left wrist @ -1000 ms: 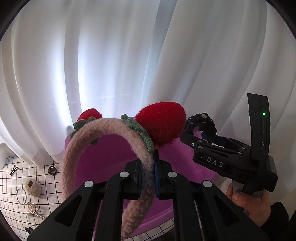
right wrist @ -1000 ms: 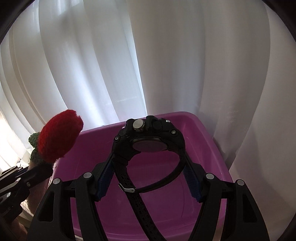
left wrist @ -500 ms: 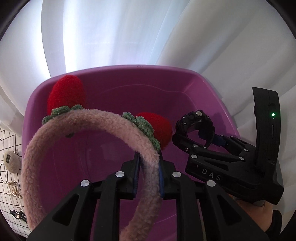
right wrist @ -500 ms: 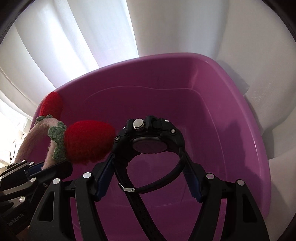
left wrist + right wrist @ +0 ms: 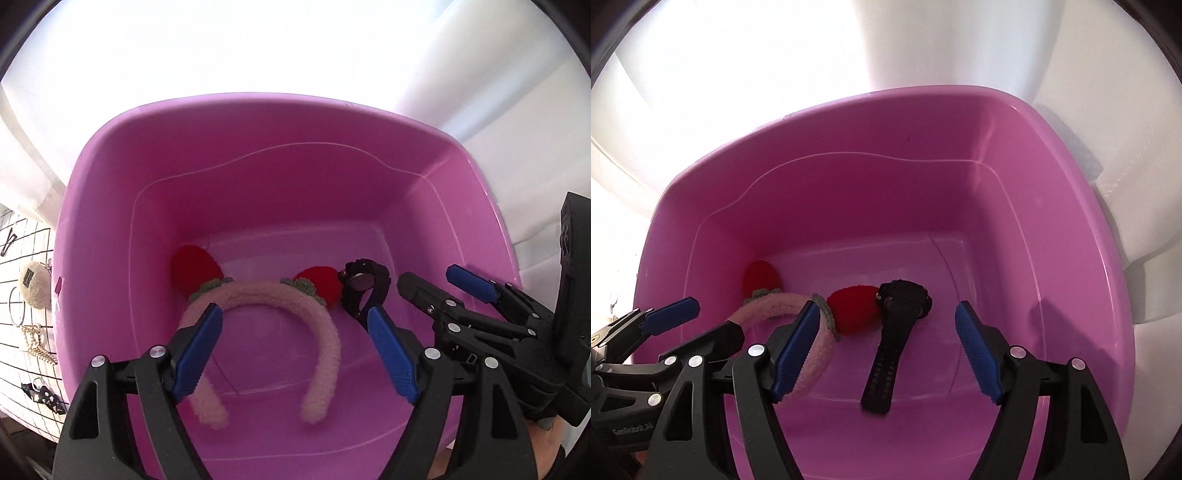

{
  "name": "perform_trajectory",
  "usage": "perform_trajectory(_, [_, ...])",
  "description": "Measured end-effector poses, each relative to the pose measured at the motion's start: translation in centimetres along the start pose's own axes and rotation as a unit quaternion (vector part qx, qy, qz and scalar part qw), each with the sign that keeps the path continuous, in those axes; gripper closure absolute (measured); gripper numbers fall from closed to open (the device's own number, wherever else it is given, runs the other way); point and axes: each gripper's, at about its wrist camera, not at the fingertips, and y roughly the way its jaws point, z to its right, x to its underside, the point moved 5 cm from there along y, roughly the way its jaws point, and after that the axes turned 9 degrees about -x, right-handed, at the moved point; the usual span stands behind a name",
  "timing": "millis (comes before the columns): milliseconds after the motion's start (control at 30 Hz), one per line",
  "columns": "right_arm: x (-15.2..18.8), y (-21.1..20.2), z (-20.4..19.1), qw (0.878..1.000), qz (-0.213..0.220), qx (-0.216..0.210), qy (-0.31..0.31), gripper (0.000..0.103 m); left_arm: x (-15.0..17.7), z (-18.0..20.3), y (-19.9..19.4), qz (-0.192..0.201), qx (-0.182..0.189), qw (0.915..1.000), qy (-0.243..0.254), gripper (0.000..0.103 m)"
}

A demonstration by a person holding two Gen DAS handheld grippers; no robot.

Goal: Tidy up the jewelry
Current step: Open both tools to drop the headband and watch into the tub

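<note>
A pink fuzzy headband [image 5: 325,332] with two red strawberry pompoms lies on the floor of the purple tub [image 5: 258,122]. A black watch [image 5: 364,286] lies beside its right pompom. My left gripper [image 5: 295,328] is open and empty above the headband. My right gripper [image 5: 886,325] is open and empty above the watch [image 5: 899,325], with the headband [image 5: 775,308] to its left. The right gripper also shows at the right of the left wrist view [image 5: 436,284]. The left gripper shows at the left of the right wrist view [image 5: 713,321].
White curtains hang behind the tub [image 5: 923,107]. Left of the tub, a white grid-patterned surface [image 5: 14,332] carries small jewelry: a fuzzy beige clip [image 5: 35,284], a ring bangle [image 5: 16,306], a gold chain [image 5: 35,339], a hairpin [image 5: 9,242] and a dark piece [image 5: 42,397].
Both grippers tilted down over the tub and opened. The headband dropped from the left gripper and the watch from the right; both now lie on the tub floor.
</note>
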Motion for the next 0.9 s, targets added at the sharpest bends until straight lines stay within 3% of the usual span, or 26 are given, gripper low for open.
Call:
perform_trajectory(233, [0.1, -0.7, 0.0, 1.0, 0.0, -0.005, -0.002, 0.031, 0.2, -0.4, -0.3, -0.01, -0.018, 0.9998, -0.003, 0.016])
perform_trajectory(500, [0.6, -0.8, -0.2, 1.0, 0.004, -0.01, -0.014, 0.031, 0.6, -0.6, -2.6, 0.01, -0.018, 0.9998, 0.002, 0.014])
perform_trajectory(900, [1.5, -2.7, -2.5, 0.998, 0.03, -0.025, -0.04, 0.03, 1.2, -2.8, -8.3, 0.089, -0.076, 0.9931, 0.005, 0.009])
